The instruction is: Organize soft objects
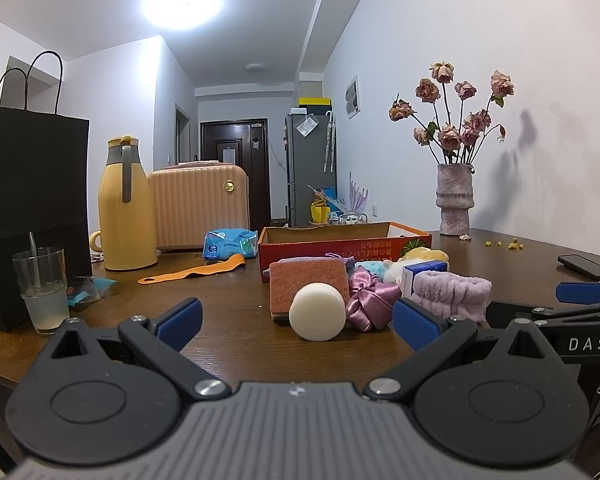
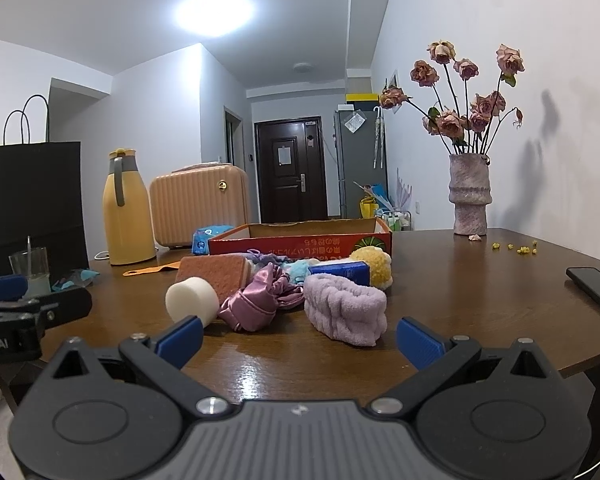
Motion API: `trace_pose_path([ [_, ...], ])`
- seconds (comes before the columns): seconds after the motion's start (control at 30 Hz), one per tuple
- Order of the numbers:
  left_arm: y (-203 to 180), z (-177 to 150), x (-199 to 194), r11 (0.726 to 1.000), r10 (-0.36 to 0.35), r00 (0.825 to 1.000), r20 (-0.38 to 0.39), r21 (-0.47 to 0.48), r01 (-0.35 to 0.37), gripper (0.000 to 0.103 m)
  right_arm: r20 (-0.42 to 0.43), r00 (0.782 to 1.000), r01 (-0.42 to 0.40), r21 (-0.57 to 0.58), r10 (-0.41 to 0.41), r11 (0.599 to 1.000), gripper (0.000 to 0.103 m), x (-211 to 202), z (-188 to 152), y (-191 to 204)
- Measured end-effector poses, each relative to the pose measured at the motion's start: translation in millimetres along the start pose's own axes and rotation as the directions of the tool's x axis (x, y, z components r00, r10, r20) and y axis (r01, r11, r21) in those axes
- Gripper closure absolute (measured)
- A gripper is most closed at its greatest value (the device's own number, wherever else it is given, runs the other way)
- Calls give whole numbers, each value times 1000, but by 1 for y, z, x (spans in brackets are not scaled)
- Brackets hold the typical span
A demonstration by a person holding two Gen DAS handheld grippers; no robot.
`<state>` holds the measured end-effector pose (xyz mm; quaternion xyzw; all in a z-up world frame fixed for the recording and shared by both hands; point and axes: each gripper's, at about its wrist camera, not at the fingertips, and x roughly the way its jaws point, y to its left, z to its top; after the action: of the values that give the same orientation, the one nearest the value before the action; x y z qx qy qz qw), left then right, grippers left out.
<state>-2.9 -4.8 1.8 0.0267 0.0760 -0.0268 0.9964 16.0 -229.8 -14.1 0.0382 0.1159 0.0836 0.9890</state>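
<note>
A pile of soft items lies on the brown table in front of a red cardboard box [image 1: 332,246] [image 2: 300,242]. Nearest is a white round sponge [image 1: 317,312] [image 2: 192,301], backed by an orange scouring sponge [image 1: 308,282] [image 2: 216,274]. To their right are a pink satin scrunchie [image 1: 370,300] [image 2: 256,300], a lilac towelling headband [image 1: 452,294] [image 2: 346,306], a blue-and-white pack [image 2: 340,271] and a yellow pompom [image 2: 374,266]. My left gripper [image 1: 298,324] is open just short of the white sponge. Facing the headband, my right gripper [image 2: 300,340] is open too, holding nothing.
A yellow thermos jug [image 1: 126,208], a peach mini suitcase [image 1: 198,206], a black paper bag [image 1: 32,216] and a glass with a straw [image 1: 42,288] stand at the left. A vase of dried roses [image 1: 454,200] and a phone [image 2: 594,286] are at the right. An orange strap [image 1: 192,270] lies mid-table.
</note>
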Motion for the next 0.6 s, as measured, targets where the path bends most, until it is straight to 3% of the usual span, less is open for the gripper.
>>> trace_pose_path([
  [0.6, 0, 1, 0, 1000, 0, 1000, -2, -5, 0, 0, 1, 1000, 1, 1, -1, 1000, 0, 0, 0, 0],
])
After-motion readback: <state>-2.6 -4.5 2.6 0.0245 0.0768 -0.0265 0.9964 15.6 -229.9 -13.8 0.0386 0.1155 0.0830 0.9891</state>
